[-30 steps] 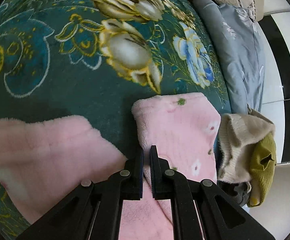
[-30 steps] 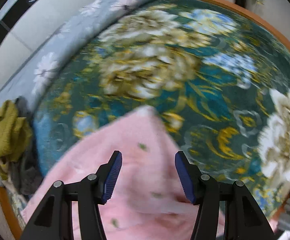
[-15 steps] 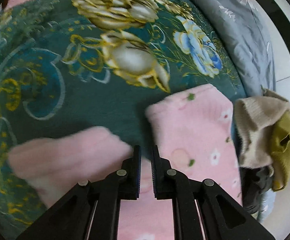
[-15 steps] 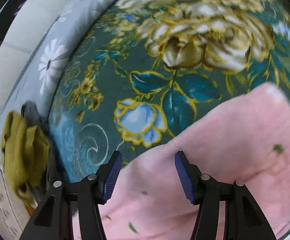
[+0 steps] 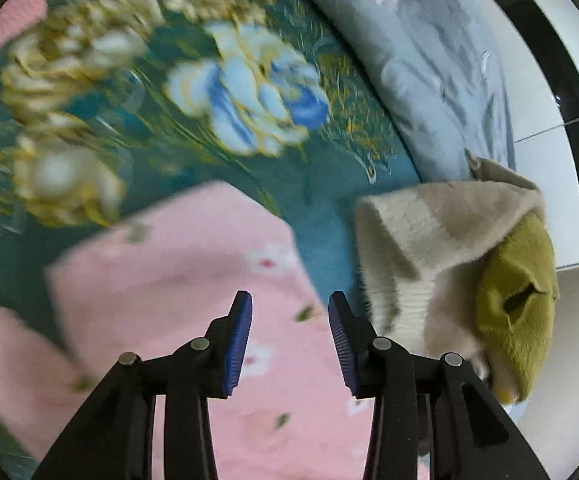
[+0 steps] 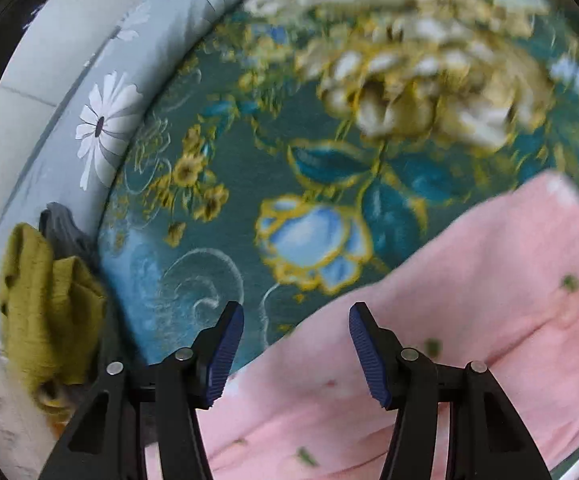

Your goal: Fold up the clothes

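A pink fleece garment with small flower prints lies on a teal floral blanket. My left gripper is open and empty, hovering over the garment's right edge. In the right wrist view the same pink garment fills the lower right. My right gripper is open and empty above the garment's left edge, where it meets the blanket.
A heap of other clothes, beige and olive green, sits at the blanket's edge; the olive one also shows at the left of the right wrist view. A grey floral quilt borders the blanket.
My left gripper has opened, letting go of the pink garment, and swung right toward the clothes heap. The right gripper stayed open and shifted slightly over the garment's edge.
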`<control>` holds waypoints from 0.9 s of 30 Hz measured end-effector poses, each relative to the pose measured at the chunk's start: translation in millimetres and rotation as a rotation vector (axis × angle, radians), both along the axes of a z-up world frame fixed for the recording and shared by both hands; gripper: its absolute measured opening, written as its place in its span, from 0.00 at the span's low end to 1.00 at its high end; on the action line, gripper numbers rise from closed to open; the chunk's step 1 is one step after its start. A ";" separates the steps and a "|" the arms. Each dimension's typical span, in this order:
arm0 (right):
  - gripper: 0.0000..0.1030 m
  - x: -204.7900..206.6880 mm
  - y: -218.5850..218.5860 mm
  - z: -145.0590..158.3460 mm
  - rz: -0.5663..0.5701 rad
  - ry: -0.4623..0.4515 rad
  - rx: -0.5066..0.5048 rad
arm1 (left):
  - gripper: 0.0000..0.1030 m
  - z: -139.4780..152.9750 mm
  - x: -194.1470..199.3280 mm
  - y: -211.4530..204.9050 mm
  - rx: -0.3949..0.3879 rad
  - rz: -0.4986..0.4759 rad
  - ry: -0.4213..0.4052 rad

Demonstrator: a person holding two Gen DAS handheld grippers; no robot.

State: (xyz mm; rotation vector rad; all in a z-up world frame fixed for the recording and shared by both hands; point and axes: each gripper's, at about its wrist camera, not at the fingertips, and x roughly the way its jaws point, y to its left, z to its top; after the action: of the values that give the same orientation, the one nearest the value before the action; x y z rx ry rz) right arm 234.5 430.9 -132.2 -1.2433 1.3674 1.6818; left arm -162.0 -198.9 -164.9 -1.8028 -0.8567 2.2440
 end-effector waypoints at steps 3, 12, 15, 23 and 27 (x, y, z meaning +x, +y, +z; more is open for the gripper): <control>0.57 1.3 4.6 -14.5 -0.046 -0.021 -0.035 | 0.39 -31.6 -12.5 16.8 0.080 0.090 -0.127; 0.57 -16.2 5.4 -31.0 -0.088 -0.179 -0.038 | 0.48 -48.1 -43.3 51.5 -0.156 0.110 -0.222; 0.56 -28.6 5.0 -32.7 -0.086 -0.257 -0.034 | 0.49 -49.0 -52.7 64.5 -0.250 0.070 -0.269; 0.15 -17.2 9.1 -32.6 -0.057 -0.280 -0.044 | 0.12 -51.9 -61.8 74.3 -0.433 0.032 -0.358; 0.05 0.6 11.1 -28.4 -0.024 -0.203 -0.052 | 0.06 -51.5 -57.2 62.5 -0.402 0.010 -0.334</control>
State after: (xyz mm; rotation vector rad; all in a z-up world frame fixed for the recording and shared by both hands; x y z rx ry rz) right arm 235.1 442.0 -160.7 -1.3810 1.3042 1.4674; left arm -219.2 -136.4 -216.4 -2.4024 -0.4751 2.2818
